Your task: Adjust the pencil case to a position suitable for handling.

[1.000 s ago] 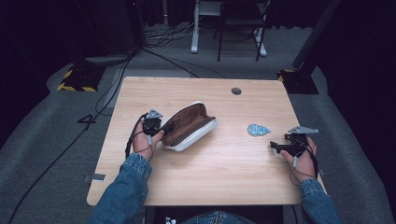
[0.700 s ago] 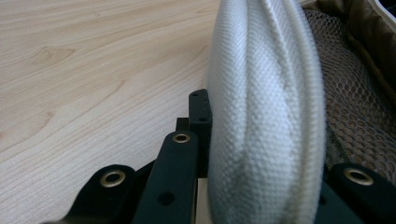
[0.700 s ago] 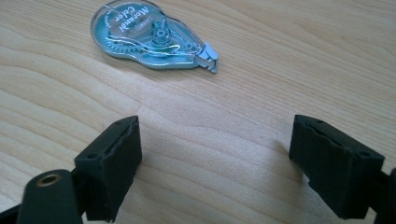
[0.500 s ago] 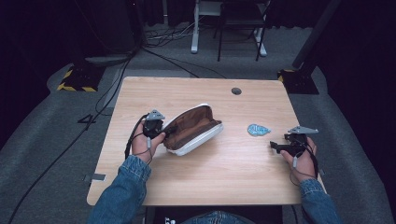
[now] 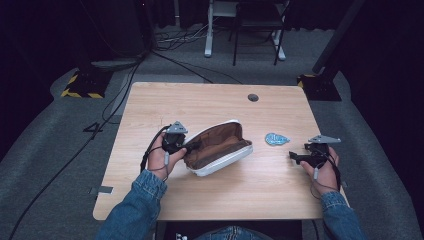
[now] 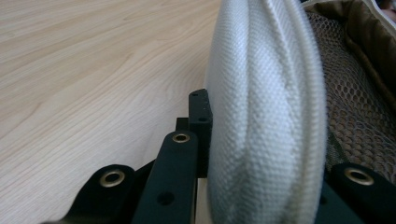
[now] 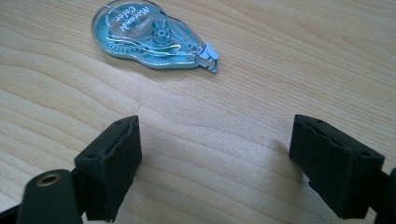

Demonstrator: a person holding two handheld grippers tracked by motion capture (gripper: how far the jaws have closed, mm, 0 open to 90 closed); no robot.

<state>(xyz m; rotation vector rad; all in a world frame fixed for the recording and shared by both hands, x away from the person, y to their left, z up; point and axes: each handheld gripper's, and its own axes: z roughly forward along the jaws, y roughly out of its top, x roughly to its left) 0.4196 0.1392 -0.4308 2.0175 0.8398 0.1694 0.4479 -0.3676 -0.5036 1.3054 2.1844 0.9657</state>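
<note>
At the centre of the high view, the left gripper (image 5: 189,148) pinches the near-left end of the open white pouch (image 5: 220,148), its jaws clamped on the fabric wall. The pouch lies on the wooden table (image 5: 210,105), brown lining up. At right, the right gripper (image 5: 294,156) rests with jaws spread, empty, just below-right of the blue tape dispenser (image 5: 276,139).

pouch (image 5: 218,148) left of tape dispenser (image 5: 276,139), on table (image 5: 210,100)
</note>
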